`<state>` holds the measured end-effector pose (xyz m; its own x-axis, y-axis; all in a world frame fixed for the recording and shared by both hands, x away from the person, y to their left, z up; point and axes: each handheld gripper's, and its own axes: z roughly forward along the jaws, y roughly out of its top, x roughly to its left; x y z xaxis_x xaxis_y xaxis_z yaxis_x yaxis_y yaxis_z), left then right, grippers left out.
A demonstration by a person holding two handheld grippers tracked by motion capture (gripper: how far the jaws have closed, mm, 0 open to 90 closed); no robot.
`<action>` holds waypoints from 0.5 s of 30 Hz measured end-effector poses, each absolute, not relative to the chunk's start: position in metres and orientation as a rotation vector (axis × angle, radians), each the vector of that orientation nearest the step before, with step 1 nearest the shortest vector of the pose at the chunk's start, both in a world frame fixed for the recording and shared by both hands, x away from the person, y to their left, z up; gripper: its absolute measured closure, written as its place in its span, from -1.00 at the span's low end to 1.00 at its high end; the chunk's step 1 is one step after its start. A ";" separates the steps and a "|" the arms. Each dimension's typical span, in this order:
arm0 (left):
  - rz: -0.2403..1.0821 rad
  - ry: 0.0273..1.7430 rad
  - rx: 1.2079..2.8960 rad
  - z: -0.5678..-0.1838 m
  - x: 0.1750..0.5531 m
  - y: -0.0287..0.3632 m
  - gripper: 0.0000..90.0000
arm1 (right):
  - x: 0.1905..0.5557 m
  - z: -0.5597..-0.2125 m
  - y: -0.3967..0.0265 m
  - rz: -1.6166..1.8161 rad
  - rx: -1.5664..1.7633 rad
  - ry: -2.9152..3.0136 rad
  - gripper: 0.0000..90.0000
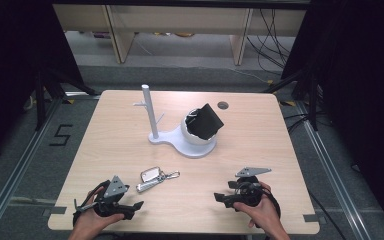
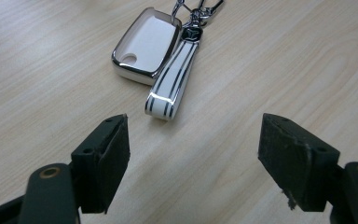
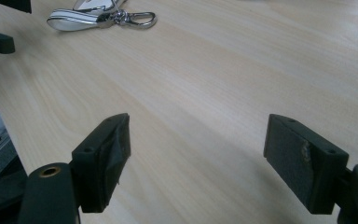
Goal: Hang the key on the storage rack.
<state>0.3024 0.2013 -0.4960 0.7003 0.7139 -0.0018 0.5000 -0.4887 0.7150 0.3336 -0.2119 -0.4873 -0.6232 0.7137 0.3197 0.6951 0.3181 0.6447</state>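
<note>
A white car key fob (image 1: 150,174) (image 2: 145,45) with a striped white strap (image 2: 172,80) and metal clip (image 1: 170,175) (image 3: 133,18) lies flat on the wooden table (image 1: 110,135), near its front. My left gripper (image 1: 134,210) (image 2: 193,161) rests at the front left, open, its jaws wide apart and aimed at the strap just ahead. At the front right my right gripper (image 1: 224,196) (image 3: 196,158) is open too, with bare wood between its jaws.
A white stand (image 1: 180,140) with a thin post (image 1: 150,111) and side pegs sits mid-table; its bowl holds a black wallet-like thing (image 1: 206,121). A round cable hole (image 1: 223,105) lies at the back. Dark curtains flank the table.
</note>
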 end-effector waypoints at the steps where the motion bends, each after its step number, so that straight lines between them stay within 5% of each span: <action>1: 0.390 0.929 2.182 -0.496 0.303 0.200 -0.45 | 0.332 -0.488 -0.213 1.219 1.338 2.520 -0.47; 15: 0.418 0.884 2.197 -0.485 0.324 0.185 -0.45 | 0.315 -0.493 -0.217 1.205 1.327 2.552 -0.46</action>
<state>0.3241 0.1853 -0.4853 0.7123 0.7013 0.0293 0.4675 -0.5051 0.7254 0.3153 -0.2175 -0.4928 -0.6377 0.7052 0.3099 0.6873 0.3393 0.6423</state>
